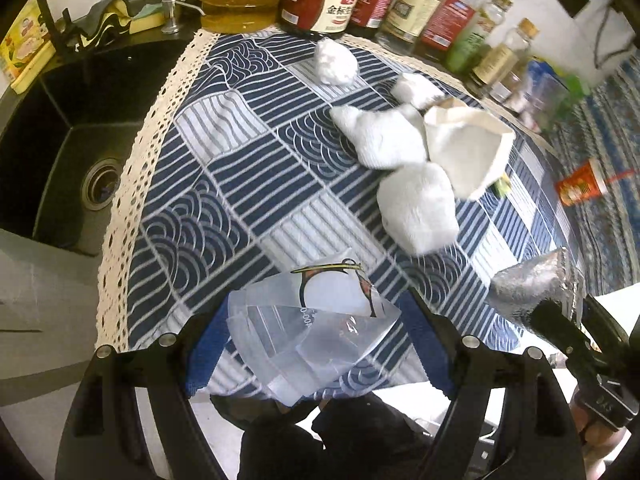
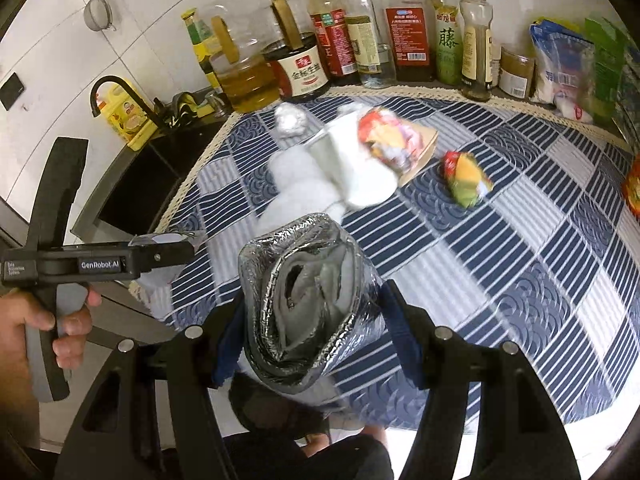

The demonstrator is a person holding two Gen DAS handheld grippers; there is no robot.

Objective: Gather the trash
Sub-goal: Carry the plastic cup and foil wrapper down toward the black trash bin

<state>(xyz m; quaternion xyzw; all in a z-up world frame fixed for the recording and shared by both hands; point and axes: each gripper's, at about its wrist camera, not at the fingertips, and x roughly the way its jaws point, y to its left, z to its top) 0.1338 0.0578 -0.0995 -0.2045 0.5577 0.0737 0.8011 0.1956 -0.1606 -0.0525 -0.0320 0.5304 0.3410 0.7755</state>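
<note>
While your left gripper (image 1: 316,320) clamps the flimsy clear plastic wrapper (image 1: 308,312) and your right gripper (image 2: 316,320) pinches the crinkly, light foil pouch (image 2: 308,304), grip mid-body; both crush easily.

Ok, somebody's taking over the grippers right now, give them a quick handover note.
Left gripper: shut on a clear plastic bag, at the cloth's near edge.
Right gripper: shut on a crumpled silver foil pouch.
No bin is in view, so both pieces are yet to be dropped.
Left on the blue patterned cloth: white paper wads, a torn paper cup, colourful snack wrappers.
</note>
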